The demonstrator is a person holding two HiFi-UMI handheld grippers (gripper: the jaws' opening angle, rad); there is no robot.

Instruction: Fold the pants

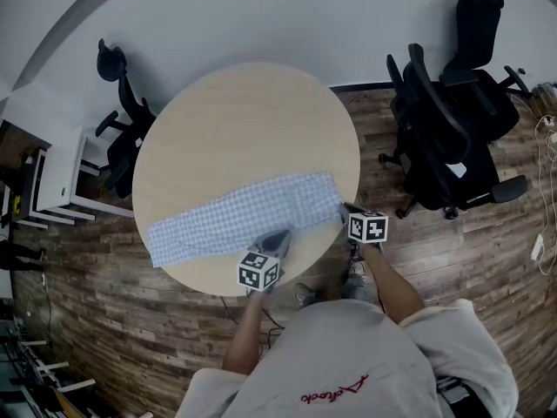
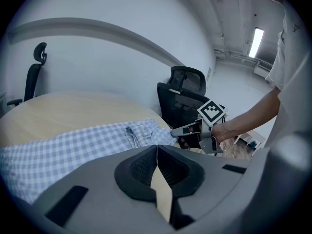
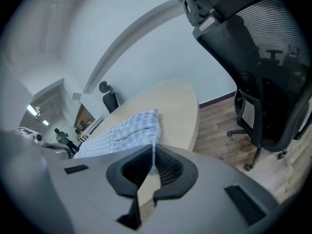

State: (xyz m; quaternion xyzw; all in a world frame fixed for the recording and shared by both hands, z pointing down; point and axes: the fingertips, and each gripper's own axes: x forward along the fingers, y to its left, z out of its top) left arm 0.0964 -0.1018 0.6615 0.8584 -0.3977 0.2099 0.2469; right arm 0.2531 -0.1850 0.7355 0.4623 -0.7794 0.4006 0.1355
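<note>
Blue-and-white checked pants (image 1: 244, 212) lie stretched flat across the near part of a round wooden table (image 1: 252, 120), waist end to the right. My left gripper (image 1: 277, 238) is shut, its tips at the middle of the pants' near edge; in the left gripper view the cloth (image 2: 73, 147) lies just beyond the closed jaws (image 2: 157, 146), and no cloth shows between them. My right gripper (image 1: 345, 209) is at the near waist corner, by the table's right edge. In the right gripper view it (image 3: 154, 147) is shut on a thin edge of the pants (image 3: 126, 128).
A black office chair (image 1: 452, 138) stands close to the table's right side, and another (image 1: 122, 138) stands at the far left. A white desk (image 1: 61, 172) is at the left. The person stands at the table's near edge on a wooden floor (image 1: 452, 259).
</note>
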